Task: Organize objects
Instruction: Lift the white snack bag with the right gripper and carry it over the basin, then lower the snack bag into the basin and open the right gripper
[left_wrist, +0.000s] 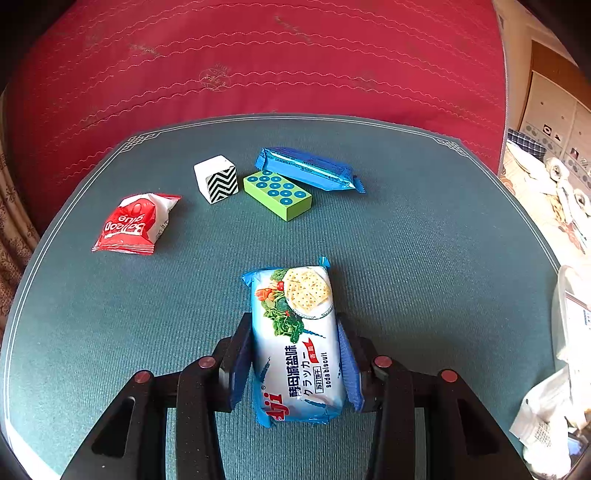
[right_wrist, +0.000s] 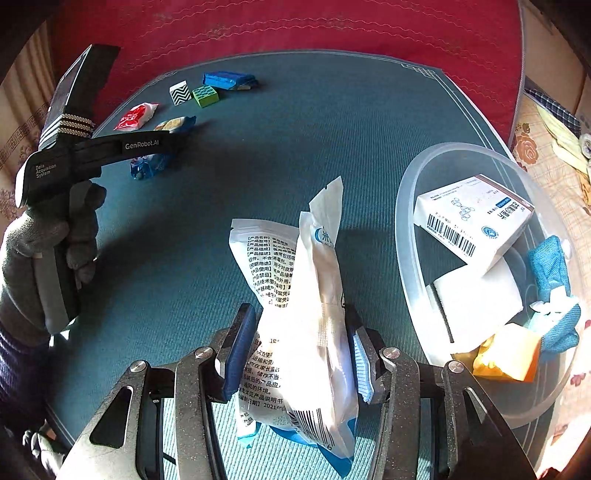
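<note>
My left gripper (left_wrist: 293, 354) is shut on a blue-and-white soda biscuit pack (left_wrist: 295, 339), held just above the green table mat (left_wrist: 424, 258). My right gripper (right_wrist: 295, 347) is shut on white medical sachets (right_wrist: 306, 317) with printed text, left of the clear plastic bowl (right_wrist: 410, 206). The bowl holds a white medicine box (right_wrist: 476, 218), a white sponge (right_wrist: 476, 302), a blue cloth item (right_wrist: 550, 273) and an orange packet (right_wrist: 509, 354). The left gripper and gloved hand show in the right wrist view (right_wrist: 110, 147).
On the mat's far side lie a red snack bag (left_wrist: 136, 225), a white zigzag cube (left_wrist: 218, 179), a green dotted block (left_wrist: 277, 194) and a blue wrapper bar (left_wrist: 306, 168). A red quilted bed (left_wrist: 258, 55) lies behind the table.
</note>
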